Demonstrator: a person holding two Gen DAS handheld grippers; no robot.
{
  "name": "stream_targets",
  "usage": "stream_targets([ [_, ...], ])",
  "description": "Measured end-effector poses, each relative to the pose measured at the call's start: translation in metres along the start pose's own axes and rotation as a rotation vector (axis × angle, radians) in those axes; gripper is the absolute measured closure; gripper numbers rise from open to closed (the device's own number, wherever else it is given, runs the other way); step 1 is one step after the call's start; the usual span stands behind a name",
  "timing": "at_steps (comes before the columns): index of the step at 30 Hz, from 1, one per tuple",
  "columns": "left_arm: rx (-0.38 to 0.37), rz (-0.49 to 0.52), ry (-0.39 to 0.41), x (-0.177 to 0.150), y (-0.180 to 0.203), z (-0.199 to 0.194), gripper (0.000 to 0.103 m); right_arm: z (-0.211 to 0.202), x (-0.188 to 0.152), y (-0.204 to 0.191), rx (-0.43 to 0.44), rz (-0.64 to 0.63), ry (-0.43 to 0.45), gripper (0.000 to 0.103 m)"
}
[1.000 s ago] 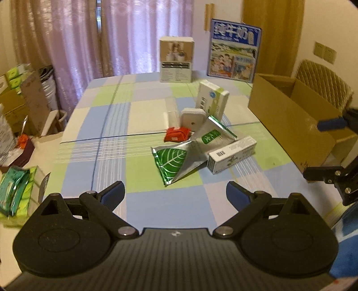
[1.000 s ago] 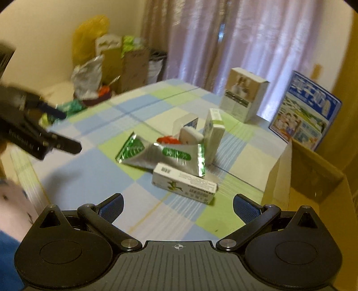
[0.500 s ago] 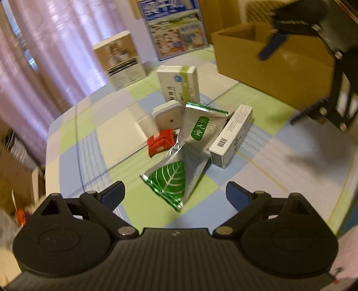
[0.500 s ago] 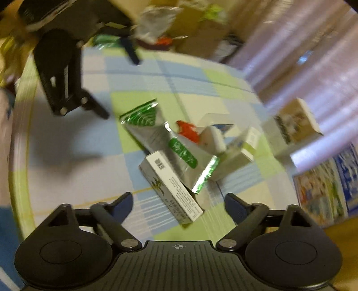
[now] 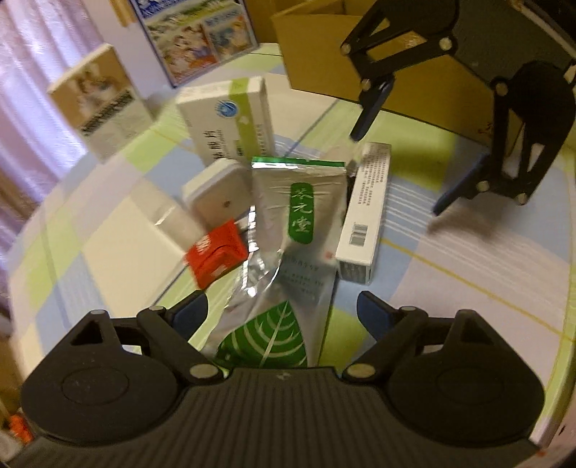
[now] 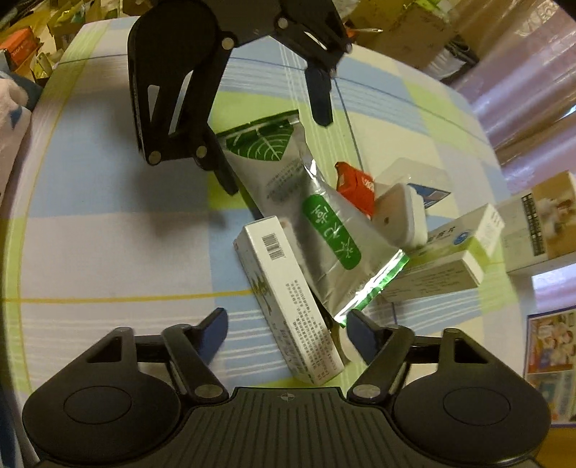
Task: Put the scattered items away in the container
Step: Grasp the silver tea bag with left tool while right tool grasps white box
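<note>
A silver-green foil pouch (image 5: pixel 295 230) lies in a pile on the checked table, its leaf-printed end between the fingers of my left gripper (image 5: pixel 282 316). The jaws are closing and the pads are clear of the pouch. A long white box (image 6: pixel 288 298) lies beside the pouch, with its near end between the fingers of my right gripper (image 6: pixel 289 333). Those jaws are also closing, with gaps on both sides. A red packet (image 5: pixel 216 255), a small white case (image 5: pixel 216 190) and a white-green box (image 5: pixel 230 118) lie behind. The open cardboard box (image 5: pixel 324 54) stands beyond the pile.
The two grippers face each other across the pile, each seen high in the other's view: left gripper (image 6: pixel 273 140), right gripper (image 5: pixel 410 154). A brown-white carton (image 5: pixel 97 104) and a blue picture box (image 5: pixel 194 39) stand at the table's far edge. Cluttered cartons (image 6: pixel 406 28) sit past the table.
Both grippers have come down and rolled onto the pile from opposite sides. The right jaws have narrowed a lot, the left a little. The items have not moved.
</note>
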State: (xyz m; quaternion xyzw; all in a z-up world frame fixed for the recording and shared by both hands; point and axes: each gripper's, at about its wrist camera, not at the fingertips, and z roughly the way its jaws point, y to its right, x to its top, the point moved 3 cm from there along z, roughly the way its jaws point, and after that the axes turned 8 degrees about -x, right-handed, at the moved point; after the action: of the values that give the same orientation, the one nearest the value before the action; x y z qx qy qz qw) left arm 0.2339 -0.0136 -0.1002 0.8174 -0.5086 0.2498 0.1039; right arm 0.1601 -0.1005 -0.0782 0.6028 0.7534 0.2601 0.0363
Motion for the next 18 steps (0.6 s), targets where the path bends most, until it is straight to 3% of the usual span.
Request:
stream_targets([
  [12, -0.085, 0.078, -0.054, 0.010, -0.013, 0.025, 0.016, 0.030, 0.005, 0.006, 0.076, -0.006, -0.019, 0.055],
  [16, -0.103, 0.066, -0.054, 0.011, -0.018, 0.027, 0.016, 0.027, 0.004, 0.004, 0.130, 0.008, -0.037, 0.075],
  [18, -0.114, 0.062, -0.062, 0.013, -0.020, 0.029, 0.016, 0.024, 0.003, 0.000, 0.166, 0.006, -0.048, 0.080],
])
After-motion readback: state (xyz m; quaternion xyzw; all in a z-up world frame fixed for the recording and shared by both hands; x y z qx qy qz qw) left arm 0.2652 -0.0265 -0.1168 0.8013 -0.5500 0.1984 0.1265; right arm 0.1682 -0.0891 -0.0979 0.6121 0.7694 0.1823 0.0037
